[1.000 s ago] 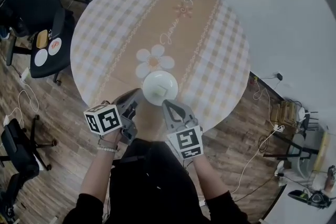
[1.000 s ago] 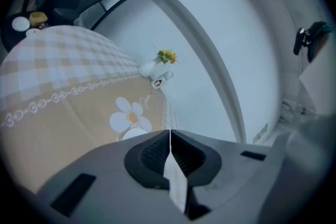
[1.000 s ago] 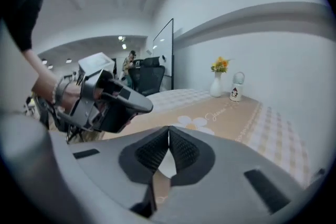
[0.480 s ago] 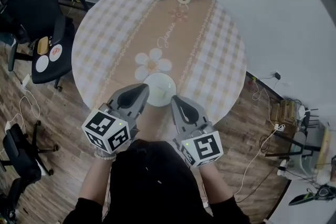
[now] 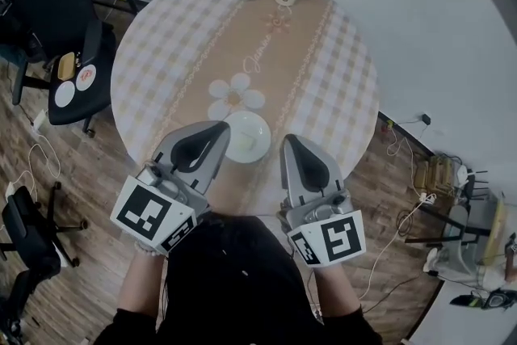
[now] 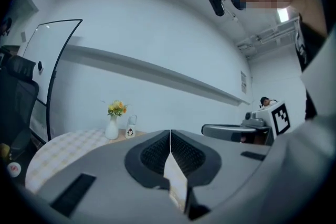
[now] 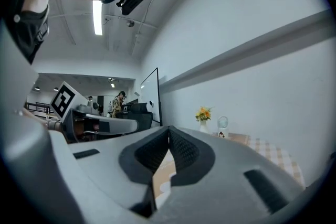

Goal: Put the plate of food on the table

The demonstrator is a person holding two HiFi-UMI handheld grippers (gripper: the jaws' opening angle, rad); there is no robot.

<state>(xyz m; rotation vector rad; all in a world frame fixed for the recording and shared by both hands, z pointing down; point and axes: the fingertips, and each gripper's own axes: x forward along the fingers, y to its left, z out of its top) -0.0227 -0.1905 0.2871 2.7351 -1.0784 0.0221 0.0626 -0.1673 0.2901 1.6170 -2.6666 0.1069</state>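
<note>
Plate of food (image 5: 245, 136) lies flat, face up, round with no long axis, on the table (image 5: 323, 69) just beside the daisy print (image 5: 234, 95); left gripper (image 5: 218, 126) and right gripper (image 5: 292, 140) hover level either side, jaws pressed together, empty.

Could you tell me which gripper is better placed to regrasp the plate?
Probably the left gripper: in the head view its tip overlaps the plate, while the right gripper shows a gap. Both are shut and empty.
</note>
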